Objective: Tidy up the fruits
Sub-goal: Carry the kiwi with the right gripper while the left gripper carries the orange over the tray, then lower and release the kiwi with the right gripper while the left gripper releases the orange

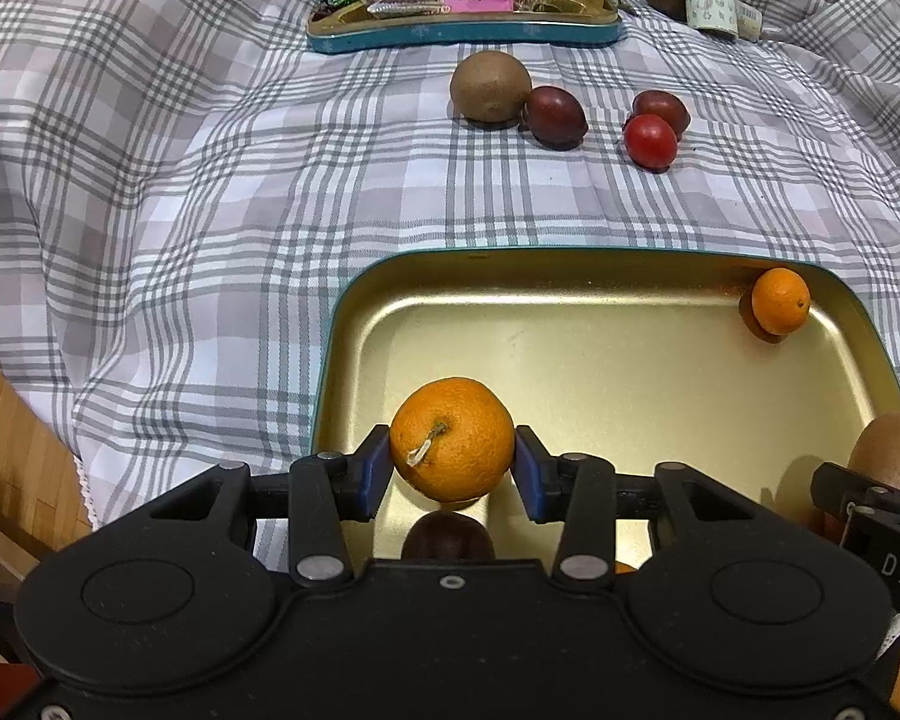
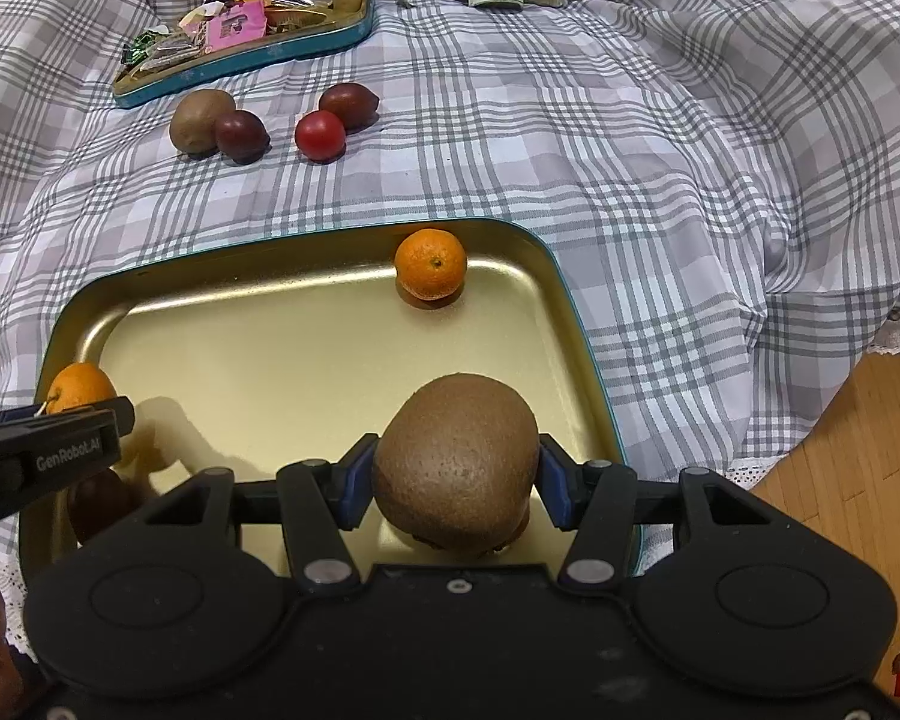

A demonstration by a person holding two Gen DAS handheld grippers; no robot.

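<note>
Orange mandarin (image 1: 452,439) pinched across its middle by left claw (image 1: 452,468); soft, bruisable. Right claw (image 2: 456,483) clamped round fuzzy kiwi (image 2: 456,468), above gold tray (image 2: 306,354).

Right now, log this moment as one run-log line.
left hand-held gripper: shut on orange | right hand-held gripper: shut on kiwi | both over gold tray | small orange in tray

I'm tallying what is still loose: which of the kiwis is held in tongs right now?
The kiwi between the right tongs, over the gold tray. The other kiwi lies on the checked cloth beside a dark red fruit.
</note>
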